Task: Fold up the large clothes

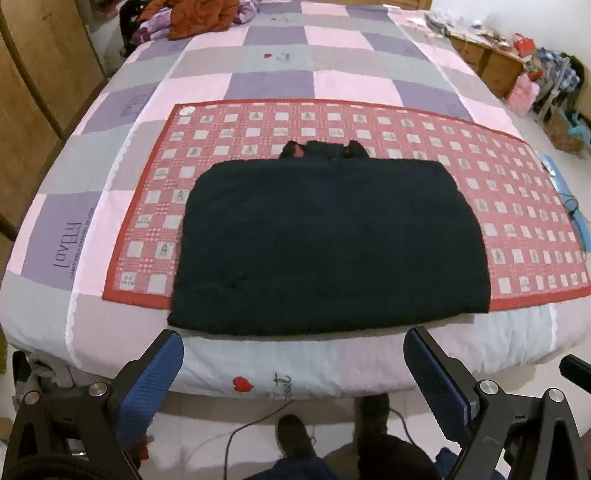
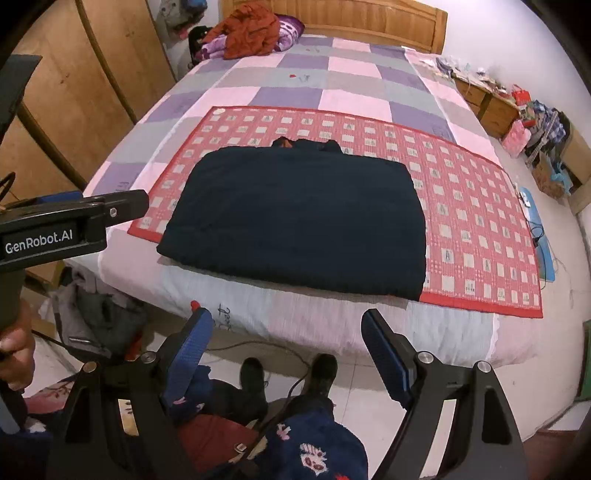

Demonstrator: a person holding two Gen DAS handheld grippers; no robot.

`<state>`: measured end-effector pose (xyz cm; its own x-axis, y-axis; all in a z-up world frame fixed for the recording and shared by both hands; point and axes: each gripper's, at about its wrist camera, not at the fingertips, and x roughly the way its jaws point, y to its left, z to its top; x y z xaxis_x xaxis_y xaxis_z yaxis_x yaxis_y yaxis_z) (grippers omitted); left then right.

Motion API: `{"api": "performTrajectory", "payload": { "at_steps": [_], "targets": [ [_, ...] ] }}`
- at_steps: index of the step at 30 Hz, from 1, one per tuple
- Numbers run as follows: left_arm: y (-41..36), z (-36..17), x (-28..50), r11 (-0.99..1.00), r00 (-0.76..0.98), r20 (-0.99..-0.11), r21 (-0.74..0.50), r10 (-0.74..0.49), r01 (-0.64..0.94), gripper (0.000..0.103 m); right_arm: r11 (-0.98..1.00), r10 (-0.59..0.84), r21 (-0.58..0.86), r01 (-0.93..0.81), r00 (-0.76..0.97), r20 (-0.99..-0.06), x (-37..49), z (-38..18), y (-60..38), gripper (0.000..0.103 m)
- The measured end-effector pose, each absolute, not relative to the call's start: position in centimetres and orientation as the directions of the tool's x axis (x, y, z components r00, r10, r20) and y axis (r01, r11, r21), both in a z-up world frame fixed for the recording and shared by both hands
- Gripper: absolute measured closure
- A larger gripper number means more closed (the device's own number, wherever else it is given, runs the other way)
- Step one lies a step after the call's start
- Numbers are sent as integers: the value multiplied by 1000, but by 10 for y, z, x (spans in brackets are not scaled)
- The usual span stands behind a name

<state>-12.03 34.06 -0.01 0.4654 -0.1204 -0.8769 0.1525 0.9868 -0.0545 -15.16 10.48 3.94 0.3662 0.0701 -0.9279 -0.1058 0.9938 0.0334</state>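
Both tools (image 1: 293, 354) (image 2: 288, 332) wide, off garment (image 1: 328, 243)

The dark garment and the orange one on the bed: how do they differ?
The dark garment lies flat in a neat rectangle on the red checked mat near the foot; the orange garment sits crumpled in a heap by the headboard. The dark one covers more area. Neither is held by a gripper.

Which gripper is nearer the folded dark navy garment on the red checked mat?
Left, marginally. The left gripper hovers open just off the folded dark navy garment's near edge; the right gripper sits open, farther back over the floor.
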Motion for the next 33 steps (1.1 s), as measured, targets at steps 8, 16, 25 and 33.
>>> {"api": "performTrajectory", "payload": {
  "at_steps": [8, 16, 25, 33],
  "targets": [
    [335, 3, -122, 984, 467, -877, -36, -114, 174, 4, 997, 51, 26, -74, 358, -932, -157, 41, 99, 17],
    [334, 2, -119, 980, 452, -882, -51, -134, 191, 4, 999, 29, 13, -48, 371, -928, -158, 49, 98, 17],
    [332, 0, -115, 978, 429, -892, -60, -143, 201, 4, 999, 21, 7, -39, 352, -936, -155, 51, 100, 13],
    [330, -5, -117, 974, 418, -895, -70, -157, 214, 4, 999, 22, 8, -42, 348, -937, -153, 51, 103, 0]
  ]
}}
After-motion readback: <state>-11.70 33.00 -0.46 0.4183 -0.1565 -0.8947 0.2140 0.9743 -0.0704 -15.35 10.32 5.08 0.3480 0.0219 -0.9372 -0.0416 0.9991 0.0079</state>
